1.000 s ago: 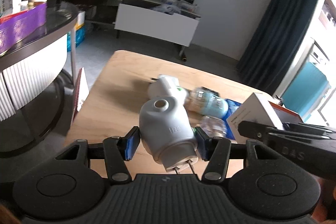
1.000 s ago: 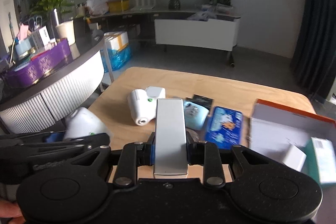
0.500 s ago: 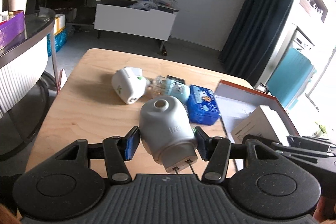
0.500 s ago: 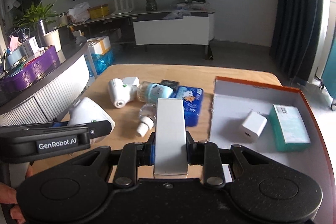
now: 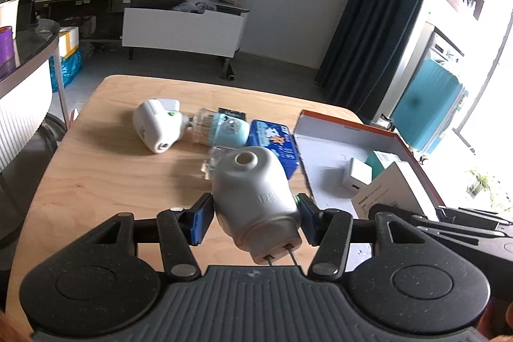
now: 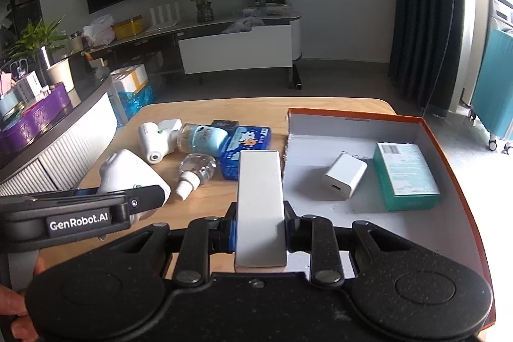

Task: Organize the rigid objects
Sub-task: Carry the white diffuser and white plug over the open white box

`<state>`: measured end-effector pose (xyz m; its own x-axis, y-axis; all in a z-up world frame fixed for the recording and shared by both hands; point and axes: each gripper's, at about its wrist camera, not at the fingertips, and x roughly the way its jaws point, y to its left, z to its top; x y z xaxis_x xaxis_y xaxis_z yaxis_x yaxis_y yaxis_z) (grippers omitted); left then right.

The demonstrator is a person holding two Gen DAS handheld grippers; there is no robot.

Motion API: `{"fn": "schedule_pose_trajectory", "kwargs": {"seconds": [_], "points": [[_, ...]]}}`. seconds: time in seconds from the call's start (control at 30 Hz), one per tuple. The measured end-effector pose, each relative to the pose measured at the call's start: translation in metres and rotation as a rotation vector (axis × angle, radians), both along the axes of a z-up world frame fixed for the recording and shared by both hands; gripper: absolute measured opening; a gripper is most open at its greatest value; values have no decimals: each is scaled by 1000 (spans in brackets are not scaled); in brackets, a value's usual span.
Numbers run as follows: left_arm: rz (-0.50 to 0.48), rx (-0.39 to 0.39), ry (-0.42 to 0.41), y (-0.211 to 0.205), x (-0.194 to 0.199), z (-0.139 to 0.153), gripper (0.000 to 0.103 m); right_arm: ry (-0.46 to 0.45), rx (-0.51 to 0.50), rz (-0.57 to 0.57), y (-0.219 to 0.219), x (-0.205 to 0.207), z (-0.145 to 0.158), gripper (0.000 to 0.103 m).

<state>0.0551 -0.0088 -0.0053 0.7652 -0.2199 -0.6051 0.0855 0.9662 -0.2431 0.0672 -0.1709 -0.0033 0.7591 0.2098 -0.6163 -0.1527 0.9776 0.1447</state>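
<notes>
Rounded white plastic plug-in device (image 5: 256, 194), smooth flat white slab (image 6: 260, 207).

My wooden table (image 6: 205, 104) has rounded corners and a pale top. On its left part lies a white plug-in device (image 6: 156, 139) on its side, and touching its right end is a small bottle with a light blue label (image 6: 200, 139), also lying down. Behind that bottle sits a small dark packet (image 6: 225, 123). A blue pack (image 6: 247, 146) lies flat just right of the bottle. In front of these I see a small clear bottle with a white cap (image 6: 195, 173), tipped over. The right part carries an open box with an orange rim (image 6: 455, 175), close beside the blue pack.
</notes>
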Motion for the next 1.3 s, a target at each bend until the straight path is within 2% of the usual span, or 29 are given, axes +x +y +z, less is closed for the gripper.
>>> {"fn": "schedule_pose_trajectory", "kwargs": {"seconds": [1.3], "points": [[-180,24,7,-109,24,3,56,-48,4,-244,-111,-12,6,32]]}}
